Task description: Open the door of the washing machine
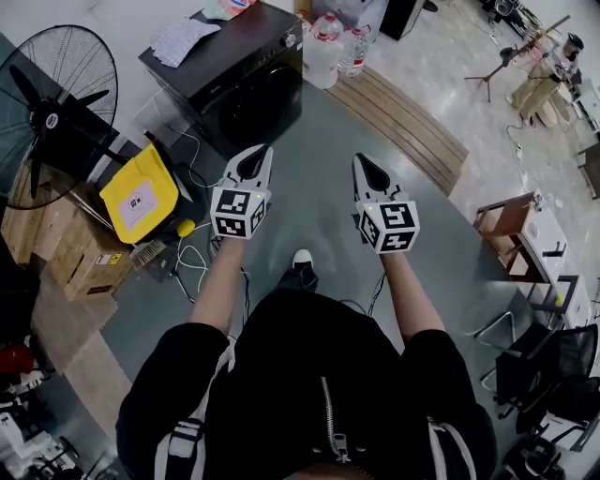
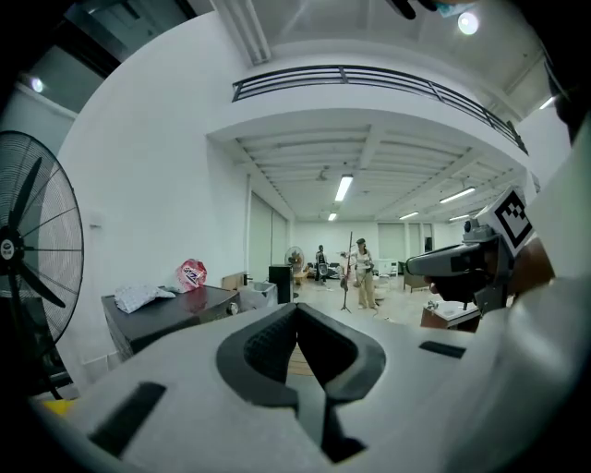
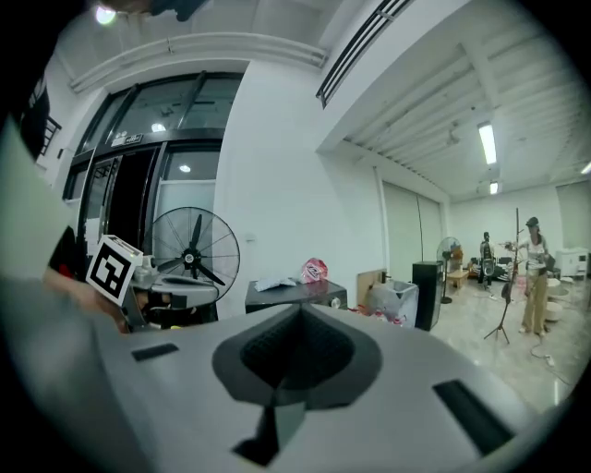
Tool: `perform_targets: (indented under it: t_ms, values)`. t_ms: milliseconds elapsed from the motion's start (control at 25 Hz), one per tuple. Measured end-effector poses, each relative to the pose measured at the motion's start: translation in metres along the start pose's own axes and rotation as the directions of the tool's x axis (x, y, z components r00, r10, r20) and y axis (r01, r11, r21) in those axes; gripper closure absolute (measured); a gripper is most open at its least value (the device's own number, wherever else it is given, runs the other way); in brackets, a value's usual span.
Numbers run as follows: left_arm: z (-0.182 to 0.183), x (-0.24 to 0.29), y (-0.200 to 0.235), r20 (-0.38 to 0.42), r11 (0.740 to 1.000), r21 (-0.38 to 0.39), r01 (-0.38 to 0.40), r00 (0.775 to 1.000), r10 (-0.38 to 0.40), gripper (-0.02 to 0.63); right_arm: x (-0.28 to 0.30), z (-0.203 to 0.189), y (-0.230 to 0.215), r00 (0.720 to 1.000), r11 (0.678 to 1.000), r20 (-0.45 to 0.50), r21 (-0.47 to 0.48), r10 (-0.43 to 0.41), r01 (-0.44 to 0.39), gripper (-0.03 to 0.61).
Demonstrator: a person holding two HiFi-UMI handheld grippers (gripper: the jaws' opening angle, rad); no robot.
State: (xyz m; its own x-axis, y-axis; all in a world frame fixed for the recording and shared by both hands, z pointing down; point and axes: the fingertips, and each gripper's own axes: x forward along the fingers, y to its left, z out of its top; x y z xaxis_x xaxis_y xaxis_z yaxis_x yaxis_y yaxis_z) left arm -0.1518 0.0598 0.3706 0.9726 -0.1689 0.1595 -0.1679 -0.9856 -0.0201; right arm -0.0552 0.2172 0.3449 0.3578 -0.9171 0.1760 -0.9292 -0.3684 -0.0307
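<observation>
1. The washing machine (image 1: 225,80) is a black front-loader. Its dark round door (image 1: 265,105) sits flush in the front, shut, and there is a small silver knob at the front's upper corner.
2. It stands ahead of the left gripper (image 1: 259,153), a little left of the fingertips. It is well apart from both grippers, with bare grey floor between.
3. The left gripper's fingers are pressed together tip to tip, with nothing between them.
4. The right gripper (image 1: 362,161) is level with the left one, and its fingers are likewise closed and empty.
5. On the machine's top lie a crumpled white cloth (image 1: 183,39) and a pink-red packet (image 1: 228,7) (its print is too small to read).
6. Clear water bottles (image 1: 323,47) stand just beside the machine, far ahead of the gap between the two pairs of fingers. What they hold cannot be told.
7. Closed cardboard boxes (image 1: 75,253) sit well left of the left fingers, below a black fan (image 1: 56,103). A yellow bag (image 1: 139,195) lies nearer.
</observation>
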Motion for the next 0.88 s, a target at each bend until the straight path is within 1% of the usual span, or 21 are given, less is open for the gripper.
perform_targets:
  t_ms: [240, 520, 720, 880]
  values:
    - [0.009, 0.067, 0.047, -0.016, 1.000, -0.004, -0.016, 1.000, 0.016, 0.612, 0.077, 0.014, -0.033, 1.000, 1.000, -0.007, 0.009, 0.026, -0.026, 0.575]
    - [0.001, 0.108, 0.096, -0.042, 0.998, -0.020, -0.064, 0.997, 0.064, 0.612, 0.149, 0.018, -0.052, 0.997, 0.997, -0.008, 0.023, 0.070, -0.070, 0.575]
    - [-0.008, 0.123, 0.132, -0.069, 0.990, -0.036, -0.138, 0.988, 0.135, 0.612, 0.202, 0.022, -0.047, 0.987, 0.987, -0.007, 0.025, 0.162, -0.162, 0.575]
    - [-0.009, 0.139, 0.167, -0.077, 0.975, -0.046, -0.216, 0.974, 0.213, 0.612, 0.260, 0.030, -0.036, 0.963, 0.963, -0.006, 0.016, 0.269, -0.269, 0.575]
